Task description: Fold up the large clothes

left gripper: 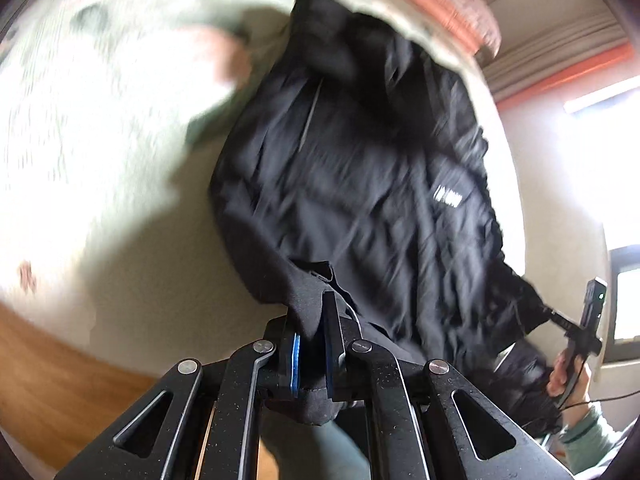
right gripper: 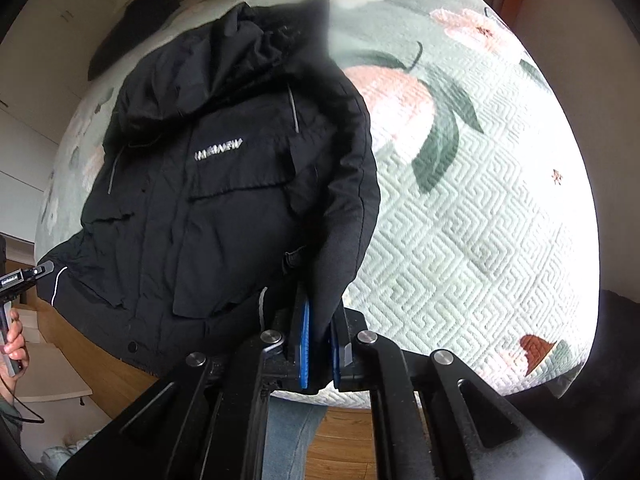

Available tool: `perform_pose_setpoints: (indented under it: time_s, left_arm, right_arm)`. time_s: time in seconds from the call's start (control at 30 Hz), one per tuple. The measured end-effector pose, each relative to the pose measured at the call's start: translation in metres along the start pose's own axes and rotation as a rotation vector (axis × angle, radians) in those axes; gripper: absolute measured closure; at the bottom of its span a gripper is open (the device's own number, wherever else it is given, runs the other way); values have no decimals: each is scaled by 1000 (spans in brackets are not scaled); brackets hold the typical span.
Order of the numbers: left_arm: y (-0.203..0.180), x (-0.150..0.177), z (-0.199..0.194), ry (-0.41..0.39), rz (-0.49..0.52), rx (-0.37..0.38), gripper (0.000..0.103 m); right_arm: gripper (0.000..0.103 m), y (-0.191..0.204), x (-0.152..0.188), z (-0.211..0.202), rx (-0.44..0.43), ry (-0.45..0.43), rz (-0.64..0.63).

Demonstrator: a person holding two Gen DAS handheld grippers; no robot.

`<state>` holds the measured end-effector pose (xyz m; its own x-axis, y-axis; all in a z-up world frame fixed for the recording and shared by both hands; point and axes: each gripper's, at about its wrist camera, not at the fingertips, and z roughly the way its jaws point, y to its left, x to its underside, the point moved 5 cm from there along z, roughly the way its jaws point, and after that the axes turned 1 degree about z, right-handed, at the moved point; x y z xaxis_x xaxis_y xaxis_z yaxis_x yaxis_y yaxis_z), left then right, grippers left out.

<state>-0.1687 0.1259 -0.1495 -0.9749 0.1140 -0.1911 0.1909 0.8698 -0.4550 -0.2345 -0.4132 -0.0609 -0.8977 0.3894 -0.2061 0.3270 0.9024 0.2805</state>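
Observation:
A large black hooded jacket (right gripper: 224, 184) with a white chest logo lies front up on a floral quilted bed (right gripper: 460, 208). In the left wrist view the jacket (left gripper: 360, 184) is motion-blurred. My left gripper (left gripper: 310, 320) is shut on a black cuff or hem edge of the jacket, fabric pinched between its blue pads. My right gripper (right gripper: 320, 320) is shut on the jacket's sleeve end, which drapes down from the jacket's right side. The other hand-held gripper shows at the right edge of the left wrist view (left gripper: 580, 332) and at the left edge of the right wrist view (right gripper: 24, 276).
The bed's near edge drops to a wooden floor (right gripper: 344, 440). A dark item (right gripper: 132, 28) lies at the far end of the bed. White furniture (right gripper: 52, 384) stands at lower left. A window (left gripper: 628, 300) and orange curtain (left gripper: 448, 4) show in the left wrist view.

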Motion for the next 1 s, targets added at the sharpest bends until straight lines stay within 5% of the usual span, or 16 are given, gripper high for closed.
perform_pose_setpoints:
  time_s: [0.17,0.4,0.67,0.87,1.0]
  left_arm:
    - [-23,-60,-28,-115,24,17,95]
    - [-54,-163,-60,-281,75,25,94]
    - [-46,-306,-30,-379,14,-9,94]
    - [-20,-375,41,-342,-85,-60,90]
    - [-3,-377,86,-157,-160,-70,84]
  right_arm:
    - [94,18,-57,-32,-58,-73,-5]
    - [94,34,-179,-56,-143,-179,-2]
    - [94,22,-341,-14,-187,-241,32]
    - [91,32,-418,65,-165,-163,10]
    - [78,25,-416,114,-189,-1,39]
